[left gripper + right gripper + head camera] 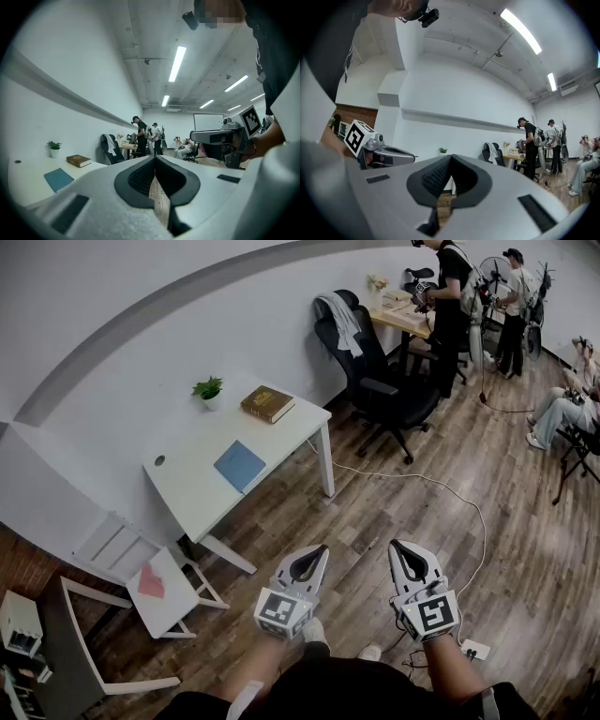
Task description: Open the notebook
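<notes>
The blue notebook lies closed on the white desk, far ahead and to the left of both grippers; the left gripper view has it low at the left. My left gripper is held level over the wooden floor, its jaws shut with nothing between them. My right gripper hangs beside it, also level and shut on nothing. Each gripper view catches the other gripper at its side: the right one and the left one.
A brown book and a small potted plant sit at the desk's far end. A black office chair stands to the right of the desk, a white chair to the left. A cable runs across the floor. People stand at the back right.
</notes>
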Motion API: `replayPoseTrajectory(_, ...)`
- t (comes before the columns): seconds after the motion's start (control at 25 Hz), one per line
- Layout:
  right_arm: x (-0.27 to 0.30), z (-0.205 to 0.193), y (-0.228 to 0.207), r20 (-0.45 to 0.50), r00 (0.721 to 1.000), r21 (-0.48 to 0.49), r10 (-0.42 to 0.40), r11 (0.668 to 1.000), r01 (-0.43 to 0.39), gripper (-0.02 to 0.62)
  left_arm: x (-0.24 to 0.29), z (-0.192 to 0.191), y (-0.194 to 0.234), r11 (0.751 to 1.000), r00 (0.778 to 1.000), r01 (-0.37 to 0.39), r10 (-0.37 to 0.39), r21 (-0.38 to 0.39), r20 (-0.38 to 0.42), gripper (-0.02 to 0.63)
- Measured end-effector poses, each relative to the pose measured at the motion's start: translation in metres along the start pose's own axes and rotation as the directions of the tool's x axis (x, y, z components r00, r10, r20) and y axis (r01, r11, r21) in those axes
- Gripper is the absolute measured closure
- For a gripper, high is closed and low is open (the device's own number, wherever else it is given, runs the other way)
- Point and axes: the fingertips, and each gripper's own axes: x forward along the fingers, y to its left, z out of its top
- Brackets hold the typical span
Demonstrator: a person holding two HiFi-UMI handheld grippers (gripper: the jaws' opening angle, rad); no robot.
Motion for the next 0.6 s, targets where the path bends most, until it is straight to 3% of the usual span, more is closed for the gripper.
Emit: replayPoseTrajectory(0.6, 0.037, 0.000, 0.007, 0.008, 1.000, 0.028, -0.020, 0.999, 0.020, 0.594, 0.003, -0.006, 0.036, 1.000, 1.000, 0.017, -0.017, -0.009, -0.008, 0.601)
